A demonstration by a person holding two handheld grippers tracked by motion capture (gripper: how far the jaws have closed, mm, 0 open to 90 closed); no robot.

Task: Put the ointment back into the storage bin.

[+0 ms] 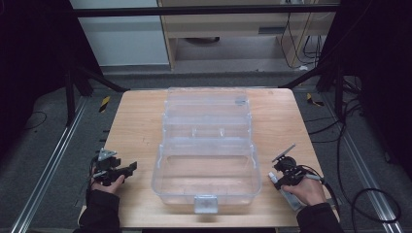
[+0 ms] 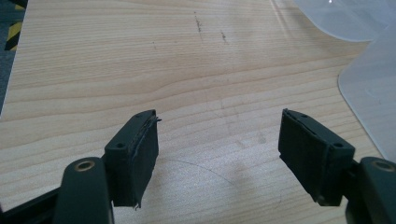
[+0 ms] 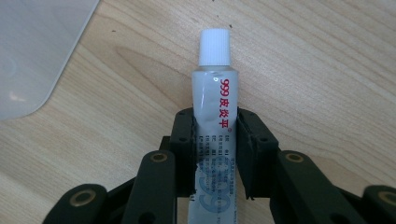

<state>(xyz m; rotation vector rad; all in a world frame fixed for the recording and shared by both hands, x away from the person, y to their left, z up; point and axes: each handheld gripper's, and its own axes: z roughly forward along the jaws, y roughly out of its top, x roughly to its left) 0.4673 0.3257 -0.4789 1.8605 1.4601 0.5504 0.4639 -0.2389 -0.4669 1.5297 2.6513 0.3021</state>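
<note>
A clear plastic box [image 1: 206, 167] stands open in the middle of the wooden table [image 1: 141, 126], its lid [image 1: 208, 114] laid back behind it. A white ointment tube [image 3: 214, 112] with red print and a ribbed white cap points away from me. My right gripper [image 3: 215, 140] is shut on its middle; in the high view this gripper [image 1: 282, 178] sits at the box's right front corner, with the tube [image 1: 290, 197] under the hand. My left gripper [image 2: 218, 144] is open over bare wood, and it [image 1: 127, 168] lies left of the box.
The box's grey latch [image 1: 205, 204] hangs at the near edge of the table. A rounded corner of the clear box [image 3: 32, 60] lies left of the tube in the right gripper view. Black frame legs and cables ring the table on the floor.
</note>
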